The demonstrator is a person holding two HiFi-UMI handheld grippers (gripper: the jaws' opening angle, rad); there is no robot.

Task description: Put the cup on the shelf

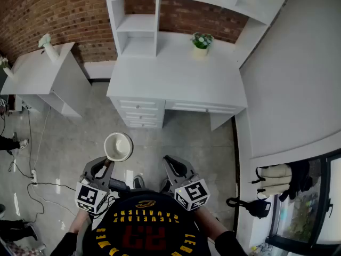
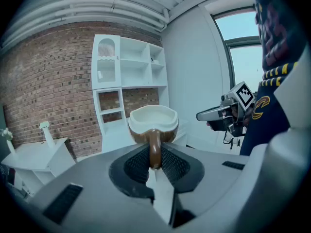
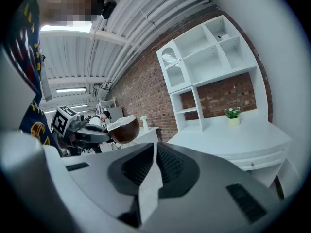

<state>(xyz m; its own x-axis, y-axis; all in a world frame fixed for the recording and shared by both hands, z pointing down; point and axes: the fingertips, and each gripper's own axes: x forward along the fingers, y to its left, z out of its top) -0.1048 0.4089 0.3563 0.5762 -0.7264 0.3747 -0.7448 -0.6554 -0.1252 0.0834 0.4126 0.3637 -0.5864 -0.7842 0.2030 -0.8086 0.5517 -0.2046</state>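
Observation:
A brown cup [image 2: 153, 125] with a cream inside hangs upright in front of me, and my left gripper [image 2: 154, 165] is shut on its brown handle. In the head view the cup [image 1: 118, 146] is above the floor, short of the white desk [image 1: 176, 79]. The right gripper view catches the same cup [image 3: 124, 129] off to the left. My right gripper [image 3: 154, 152] is shut with nothing between its jaws, and it is held beside the left one [image 1: 169, 163]. The white shelf unit [image 1: 137, 20] stands on the desk against the brick wall.
A small potted plant [image 1: 201, 41] sits on the desk near the back right. A low white side table [image 1: 37, 73] with a vase stands at the left. Cables [image 1: 32, 164] run over the grey floor. A white wall [image 1: 293, 73] borders the right.

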